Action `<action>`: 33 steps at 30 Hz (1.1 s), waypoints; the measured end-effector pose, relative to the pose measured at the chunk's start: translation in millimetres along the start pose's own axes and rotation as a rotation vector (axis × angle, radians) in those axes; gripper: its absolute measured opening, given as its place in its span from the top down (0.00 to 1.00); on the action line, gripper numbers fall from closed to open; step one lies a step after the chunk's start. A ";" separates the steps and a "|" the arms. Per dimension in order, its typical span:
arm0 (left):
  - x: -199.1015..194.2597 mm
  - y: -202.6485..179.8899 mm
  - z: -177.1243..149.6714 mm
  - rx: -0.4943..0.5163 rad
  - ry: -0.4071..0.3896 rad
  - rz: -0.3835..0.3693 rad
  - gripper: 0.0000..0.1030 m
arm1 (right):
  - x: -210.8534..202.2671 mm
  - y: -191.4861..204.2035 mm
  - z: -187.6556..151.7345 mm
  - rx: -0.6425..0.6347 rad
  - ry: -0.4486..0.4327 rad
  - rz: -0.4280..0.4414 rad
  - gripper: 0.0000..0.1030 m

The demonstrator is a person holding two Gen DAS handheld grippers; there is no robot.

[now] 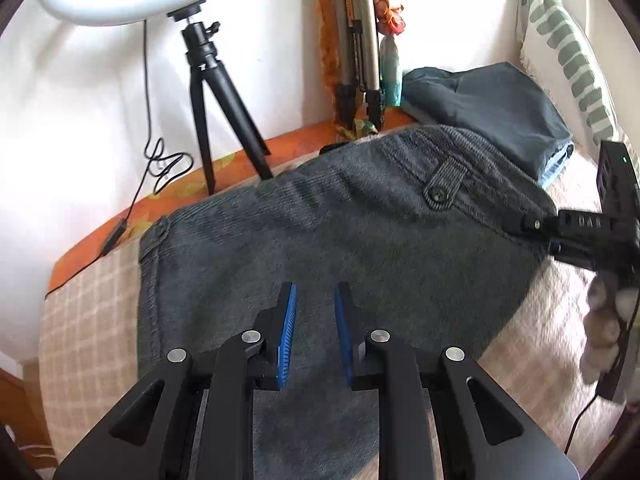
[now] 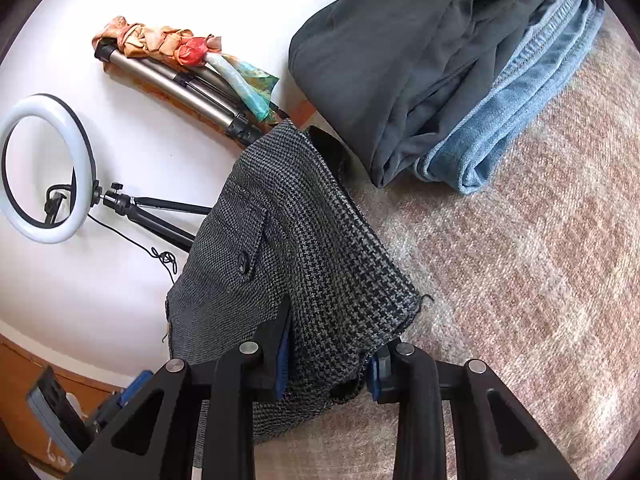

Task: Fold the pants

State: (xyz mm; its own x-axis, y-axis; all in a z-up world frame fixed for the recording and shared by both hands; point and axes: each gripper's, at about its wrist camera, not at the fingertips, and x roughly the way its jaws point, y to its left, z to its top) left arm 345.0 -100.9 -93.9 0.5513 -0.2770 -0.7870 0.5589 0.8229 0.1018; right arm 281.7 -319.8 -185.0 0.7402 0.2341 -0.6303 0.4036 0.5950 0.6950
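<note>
Grey houndstooth pants (image 1: 320,220) lie folded on the checked bedspread (image 1: 88,320), with a buttoned pocket flap (image 1: 444,184) facing up. My left gripper (image 1: 315,300) hovers over the near part of the pants; a narrow gap shows between its blue pads and nothing is in it. At the right edge of the pants my right gripper (image 1: 524,226) grips the cloth. In the right wrist view the pants (image 2: 300,240) drape over the right gripper (image 2: 336,332), and a corner of the cloth is pinched between its jaws. The cloth hides its right fingertip.
A stack of folded clothes sits at the back: a dark slate garment (image 2: 400,60) on light blue jeans (image 2: 500,132). A ring light on a tripod (image 1: 208,100), a folded tripod with a scarf (image 1: 360,40) and a striped pillow (image 1: 568,48) line the wall. A hand (image 1: 604,328) holds the right gripper.
</note>
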 end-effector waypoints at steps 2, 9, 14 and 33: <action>16.9 -7.7 18.4 -0.019 -0.010 -0.009 0.83 | -0.4 2.1 -0.2 -0.011 -0.001 -0.007 0.72; 71.5 -5.9 60.4 -0.120 -0.039 0.053 0.82 | 2.8 -8.9 6.8 0.058 0.034 0.079 0.56; 115.0 6.2 51.3 -0.153 0.026 0.093 0.82 | 2.9 -6.0 6.4 0.062 -0.002 0.081 0.50; 35.9 -10.2 -14.2 -0.050 -0.035 0.109 0.69 | -20.8 64.4 7.4 -0.276 -0.098 -0.026 0.83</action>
State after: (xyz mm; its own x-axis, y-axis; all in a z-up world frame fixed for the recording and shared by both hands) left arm 350.3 -112.2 -131.8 0.6290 -0.2014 -0.7509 0.4635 0.8726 0.1542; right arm 296.2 -292.0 -124.6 0.7855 0.1482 -0.6009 0.2716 0.7899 0.5498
